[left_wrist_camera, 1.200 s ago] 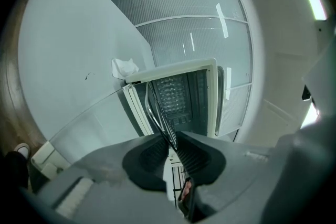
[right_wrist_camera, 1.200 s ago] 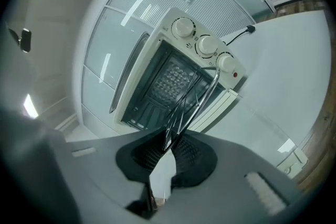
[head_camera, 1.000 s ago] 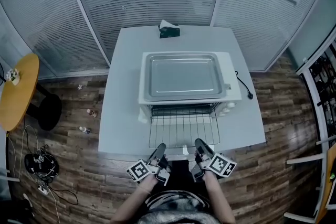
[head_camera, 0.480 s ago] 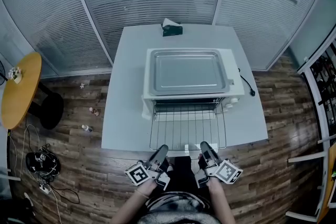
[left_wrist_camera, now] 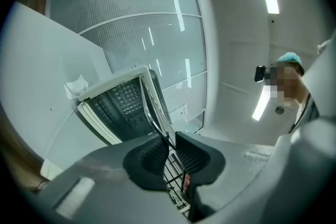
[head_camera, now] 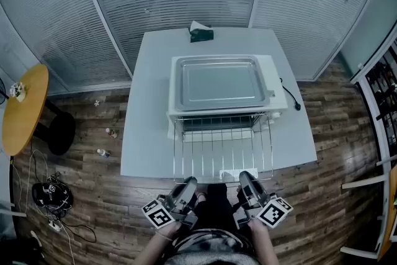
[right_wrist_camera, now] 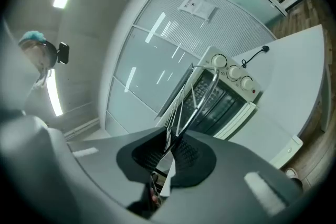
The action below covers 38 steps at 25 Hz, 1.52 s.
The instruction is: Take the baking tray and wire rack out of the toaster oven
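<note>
Wire rack [head_camera: 222, 149]: thin bright metal grid, parallel rods in a rectangular frame. It projects from the open front of the toaster oven [head_camera: 278, 102] toward the near side. Its far end is at the oven mouth and its near bar is about over the near edge of the bench [head_camera: 146, 115].

Baking tray [head_camera: 220, 80]: shallow rectangular pan, dull silver, with rounded corners and a raised rim. It lies flat on top of the oven.

Oven: white boxy casing with a dark ribbed interior. Round knobs [right_wrist_camera: 231, 72] sit on the right of its front panel. A black cord [head_camera: 290, 99] trails over the bench to its right.

Left tongs [head_camera: 186, 187]: almost fully closed, black ridged pads [left_wrist_camera: 151, 156] pinching the rack's near bar toward its left corner.

Right tongs [head_camera: 246, 182]: likewise nearly closed, with wire caught between the textured pads toward the right corner of the same bar.

Bench: smooth, pale, rectangular top. A dark green tissue box [head_camera: 200, 35] with white paper showing stands at the far edge.

A round wooden table [head_camera: 22, 110] stands well apart at left on the plank floor [head_camera: 87, 208].
</note>
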Each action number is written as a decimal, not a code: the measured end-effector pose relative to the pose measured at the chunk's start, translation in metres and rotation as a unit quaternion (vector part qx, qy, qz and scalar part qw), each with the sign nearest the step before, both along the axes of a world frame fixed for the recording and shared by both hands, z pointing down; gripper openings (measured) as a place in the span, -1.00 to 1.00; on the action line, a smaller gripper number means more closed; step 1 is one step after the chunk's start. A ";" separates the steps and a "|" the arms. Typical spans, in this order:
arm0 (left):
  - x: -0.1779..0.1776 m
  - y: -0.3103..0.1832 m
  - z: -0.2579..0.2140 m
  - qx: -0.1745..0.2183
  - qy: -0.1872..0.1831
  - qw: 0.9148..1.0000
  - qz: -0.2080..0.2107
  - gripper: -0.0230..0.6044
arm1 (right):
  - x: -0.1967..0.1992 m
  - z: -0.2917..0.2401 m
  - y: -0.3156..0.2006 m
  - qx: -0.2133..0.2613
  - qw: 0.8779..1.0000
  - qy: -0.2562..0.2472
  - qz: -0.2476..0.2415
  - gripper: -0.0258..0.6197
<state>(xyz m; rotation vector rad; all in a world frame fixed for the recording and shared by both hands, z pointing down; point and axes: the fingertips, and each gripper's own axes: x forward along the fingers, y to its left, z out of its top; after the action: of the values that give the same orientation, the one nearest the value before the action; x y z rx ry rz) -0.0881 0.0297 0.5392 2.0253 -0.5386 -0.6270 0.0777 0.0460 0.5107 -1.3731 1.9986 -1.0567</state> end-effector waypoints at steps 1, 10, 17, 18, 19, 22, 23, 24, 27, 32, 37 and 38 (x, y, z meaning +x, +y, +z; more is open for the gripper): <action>-0.001 0.001 -0.004 0.012 -0.002 1.000 0.001 -0.80 | -0.001 -0.004 0.001 0.010 1.000 -0.002 -0.003 -0.84; -0.001 -0.014 -0.038 0.056 -0.019 0.998 -0.005 -0.80 | 0.003 -0.031 -0.017 0.040 0.999 -0.025 -0.001 -0.85; 0.004 -0.048 -0.052 0.034 -0.022 0.999 -0.021 -0.82 | 0.005 -0.043 -0.055 0.028 0.998 -0.063 -0.003 -0.86; 0.005 -0.052 -0.054 0.027 -0.020 0.999 -0.023 -0.82 | 0.007 -0.043 -0.060 0.024 0.997 -0.067 -0.002 -0.86; 0.007 -0.056 -0.055 0.021 -0.016 0.999 -0.025 -0.82 | 0.009 -0.042 -0.064 0.019 0.997 -0.073 -0.001 -0.86; 0.015 -0.069 -0.061 0.006 -0.012 0.999 -0.029 -0.83 | 0.019 -0.040 -0.075 0.004 0.996 -0.086 0.002 -0.86; 0.018 -0.076 -0.062 0.003 -0.014 0.999 -0.030 -0.83 | 0.021 -0.041 -0.081 0.003 0.996 -0.086 0.003 -0.85; 0.020 -0.083 -0.063 0.000 -0.017 0.999 -0.031 -0.83 | 0.023 -0.043 -0.089 0.003 0.996 -0.084 0.003 -0.85; 0.024 -0.105 -0.065 -0.008 -0.014 0.999 -0.034 -0.83 | 0.027 -0.046 -0.112 0.002 0.997 -0.078 0.004 -0.84; 0.030 -0.130 -0.069 -0.020 -0.005 0.999 -0.039 -0.83 | 0.034 -0.050 -0.137 -0.001 0.996 -0.086 -0.001 -0.83; 0.034 -0.151 -0.074 -0.027 -0.005 0.999 -0.042 -0.83 | 0.038 -0.052 -0.158 -0.009 0.997 -0.080 -0.003 -0.82; 0.035 -0.155 -0.074 -0.028 -0.005 0.999 -0.044 -0.83 | 0.038 -0.053 -0.162 -0.008 0.997 -0.077 -0.005 -0.82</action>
<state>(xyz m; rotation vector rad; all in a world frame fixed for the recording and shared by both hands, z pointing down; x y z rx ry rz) -0.0535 -0.1249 0.4651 1.9611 -0.6473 -0.6468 0.1158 -0.1161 0.4580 -1.2510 1.8915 -1.1499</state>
